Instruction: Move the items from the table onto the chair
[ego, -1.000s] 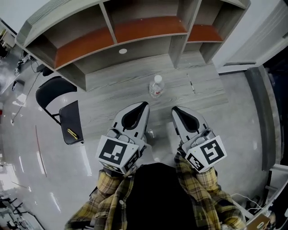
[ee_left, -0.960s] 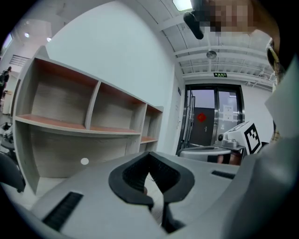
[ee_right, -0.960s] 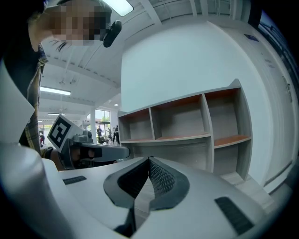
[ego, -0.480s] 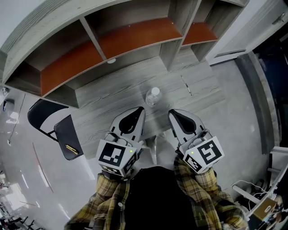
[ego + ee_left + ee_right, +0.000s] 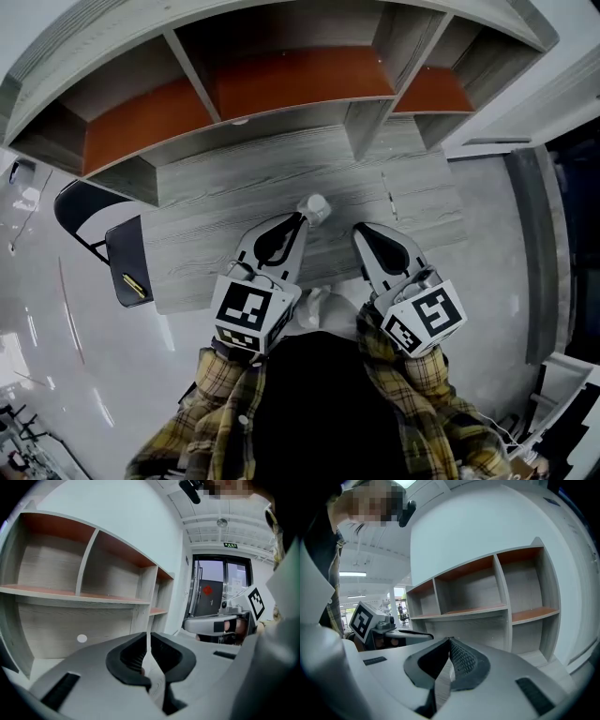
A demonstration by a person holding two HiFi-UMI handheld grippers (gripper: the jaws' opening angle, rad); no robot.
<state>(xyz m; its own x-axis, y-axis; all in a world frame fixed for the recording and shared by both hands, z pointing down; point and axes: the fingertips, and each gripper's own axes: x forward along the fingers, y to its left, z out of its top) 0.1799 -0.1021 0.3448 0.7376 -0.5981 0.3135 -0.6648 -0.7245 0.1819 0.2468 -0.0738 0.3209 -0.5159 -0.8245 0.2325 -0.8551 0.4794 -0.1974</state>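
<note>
A clear plastic bottle [image 5: 315,207] with a white cap stands on the grey wood desk [image 5: 216,197], partly hidden behind the tip of my left gripper [image 5: 300,218]. A thin pen [image 5: 385,184] lies on the desk to the right. My right gripper [image 5: 359,228] hovers over the desk's front edge, apart from both. Each gripper is shut with nothing between its jaws; the closed tips show in the left gripper view [image 5: 148,638] and the right gripper view [image 5: 450,641]. At the left stands a black folding chair [image 5: 120,251] with a small yellow item [image 5: 134,284] on its seat.
A shelf unit [image 5: 281,80] with orange-lined compartments rises along the back of the desk. Shiny pale floor [image 5: 75,356] surrounds the chair. A dark doorway [image 5: 218,588] shows beyond the desk's right end. The person's plaid sleeves [image 5: 225,375] fill the bottom of the head view.
The head view has shifted. Both grippers have come forward over the desk, and the bottle now sits right at the left gripper's tip. The jaws stay shut.
</note>
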